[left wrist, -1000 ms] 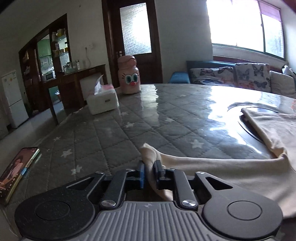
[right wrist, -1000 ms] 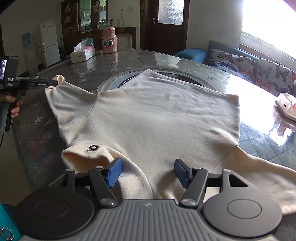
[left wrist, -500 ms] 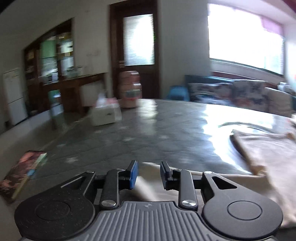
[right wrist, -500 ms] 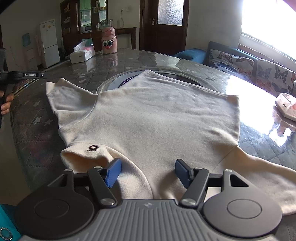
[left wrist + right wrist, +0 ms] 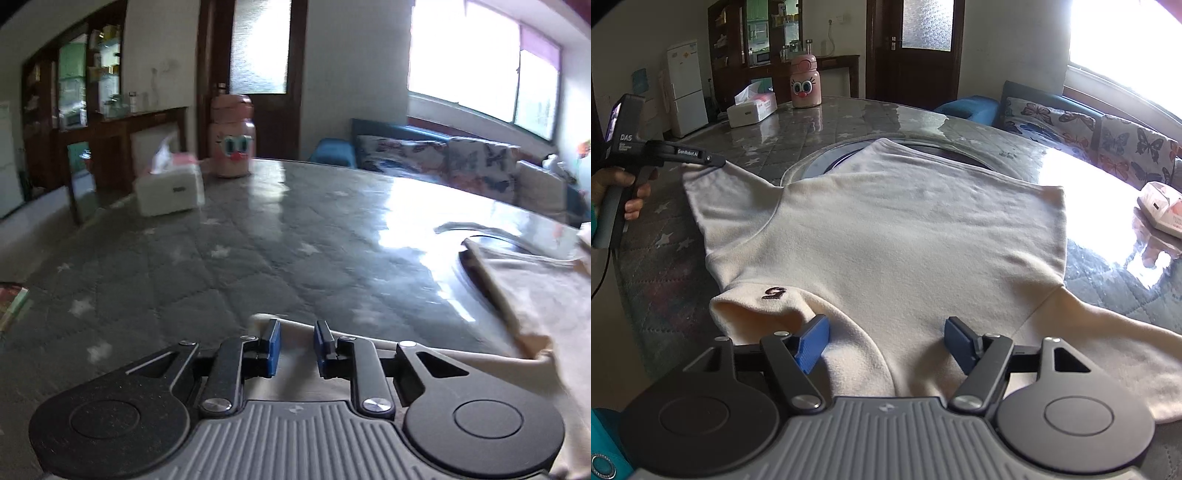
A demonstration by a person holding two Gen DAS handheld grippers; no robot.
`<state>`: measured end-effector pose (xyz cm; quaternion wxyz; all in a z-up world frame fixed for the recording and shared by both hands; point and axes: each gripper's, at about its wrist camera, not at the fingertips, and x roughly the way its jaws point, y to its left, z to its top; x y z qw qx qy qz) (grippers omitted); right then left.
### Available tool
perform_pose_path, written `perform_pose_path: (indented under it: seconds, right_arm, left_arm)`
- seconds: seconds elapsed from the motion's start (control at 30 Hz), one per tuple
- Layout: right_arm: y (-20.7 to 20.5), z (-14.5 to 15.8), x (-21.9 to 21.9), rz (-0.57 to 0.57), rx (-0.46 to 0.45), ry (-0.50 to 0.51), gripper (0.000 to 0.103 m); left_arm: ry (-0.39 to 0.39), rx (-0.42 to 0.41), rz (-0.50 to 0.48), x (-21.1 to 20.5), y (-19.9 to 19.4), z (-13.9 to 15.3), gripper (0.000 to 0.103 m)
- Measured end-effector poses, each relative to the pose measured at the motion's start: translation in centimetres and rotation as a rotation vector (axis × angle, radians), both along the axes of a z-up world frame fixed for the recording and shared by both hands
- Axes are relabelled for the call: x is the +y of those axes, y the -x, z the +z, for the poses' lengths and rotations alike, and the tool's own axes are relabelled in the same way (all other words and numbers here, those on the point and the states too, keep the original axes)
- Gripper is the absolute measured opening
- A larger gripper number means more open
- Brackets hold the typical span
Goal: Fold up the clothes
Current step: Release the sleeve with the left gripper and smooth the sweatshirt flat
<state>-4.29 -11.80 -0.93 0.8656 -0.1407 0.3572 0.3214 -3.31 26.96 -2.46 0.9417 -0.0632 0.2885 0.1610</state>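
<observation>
A cream long-sleeved top (image 5: pixel 894 236) lies flat on the round table, collar towards me with a small dark mark (image 5: pixel 774 292) on it. My right gripper (image 5: pixel 884 341) is open, its blue pads on either side of the collar edge. My left gripper (image 5: pixel 295 341) is open with the tip of the left sleeve (image 5: pixel 291 328) between its pads. In the right wrist view the left gripper (image 5: pixel 698 157) sits at the sleeve's far corner. The shirt body shows at the right of the left wrist view (image 5: pixel 535 295).
The table (image 5: pixel 258 258) has a grey quilted star cover under glass. A white tissue box (image 5: pixel 170 188) and a pink cartoon bottle (image 5: pixel 232 144) stand at the far side. A tissue pack (image 5: pixel 1161 212) lies at the right. A book (image 5: pixel 11 302) lies left. A sofa stands behind.
My left gripper let go of the sleeve tip and opened; the sleeve tip has dropped lower between the pads. My right gripper has stayed open and almost still at the collar.
</observation>
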Motion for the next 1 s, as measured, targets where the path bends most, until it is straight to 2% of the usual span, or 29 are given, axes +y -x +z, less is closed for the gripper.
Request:
perform_pose_path:
  seconds: [0.1, 0.2, 0.27, 0.33, 0.4, 0.63, 0.73, 0.8, 0.9, 1.0]
  right_arm:
    - [0.0, 0.0, 0.0, 0.002, 0.0, 0.0, 0.071]
    - [0.0, 0.0, 0.0, 0.003, -0.004, 0.002, 0.071]
    - [0.1, 0.1, -0.1, 0.003, -0.008, 0.0, 0.071]
    - [0.2, 0.1, -0.1, 0.002, -0.01, -0.003, 0.071]
    - [0.3, 0.2, -0.1, 0.002, -0.014, -0.006, 0.072]
    - [0.7, 0.8, 0.1, 0.013, -0.032, -0.02, 0.075]
    - [0.8, 0.7, 0.1, 0.014, -0.029, -0.021, 0.075]
    - [0.9, 0.6, 0.0, 0.015, -0.026, -0.025, 0.075]
    - [1.1, 0.5, -0.1, 0.019, -0.023, -0.028, 0.075]
    - [1.5, 0.5, -0.2, 0.027, -0.026, -0.025, 0.075]
  left_arm:
    - [-0.012, 0.012, 0.023, 0.7, 0.0, -0.1, 0.028]
    - [-0.014, 0.016, 0.026, 0.3, 0.5, 0.2, 0.029]
    - [-0.042, 0.014, 0.022, -0.3, 0.8, 0.5, 0.036]
    - [-0.036, -0.002, 0.002, -1.3, 1.5, 1.1, 0.042]
    - [-0.02, -0.02, -0.049, -3.1, 2.4, 1.7, 0.047]
    - [0.009, -0.035, -0.322, -11.5, 4.3, 2.4, 0.047]
    - [0.015, -0.007, -0.424, -14.0, 4.2, 1.8, 0.046]
    - [0.022, 0.025, -0.463, -15.0, 4.1, 1.2, 0.044]
    - [-0.009, 0.067, -0.486, -15.5, 4.1, 0.2, 0.044]
    - [-0.052, 0.062, -0.491, -15.6, 4.8, -0.1, 0.044]
